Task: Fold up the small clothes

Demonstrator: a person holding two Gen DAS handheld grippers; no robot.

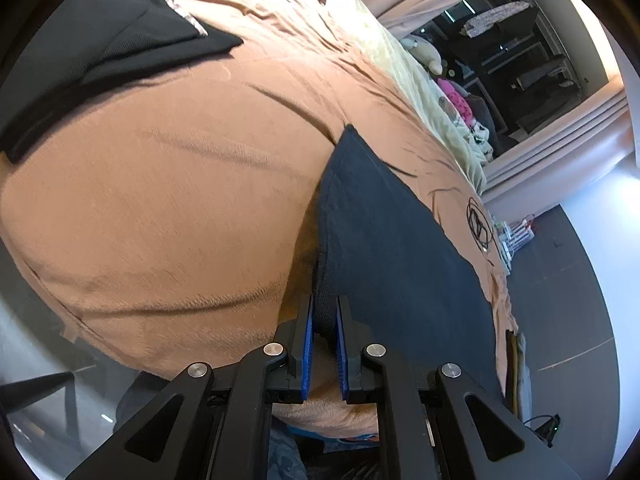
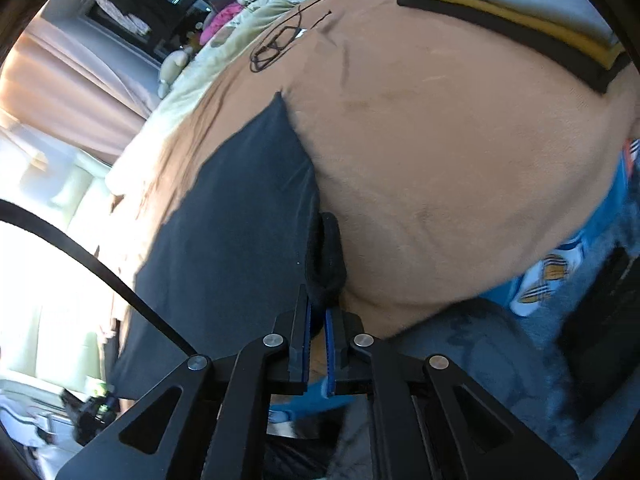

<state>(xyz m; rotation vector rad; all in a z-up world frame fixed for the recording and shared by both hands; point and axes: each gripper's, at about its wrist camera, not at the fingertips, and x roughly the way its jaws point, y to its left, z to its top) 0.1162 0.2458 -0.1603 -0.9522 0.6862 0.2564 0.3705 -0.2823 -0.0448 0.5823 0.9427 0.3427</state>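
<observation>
Mid-fold on a dark navy garment (image 1: 392, 240) spread across the tan bedspread (image 1: 180, 200). The left gripper (image 1: 325, 340) and right gripper (image 2: 318, 336) each have jaws nearly closed, pinching a bunched near edge. Next I'd guess: carry both corners over evenly and lay them flat. No readable labels or writing anywhere.

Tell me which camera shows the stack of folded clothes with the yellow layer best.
The right wrist view: the folded stack lies at the far edge of the tan blanket, showing grey, yellow and black layers. The left wrist view shows none of it, only another black garment.
</observation>
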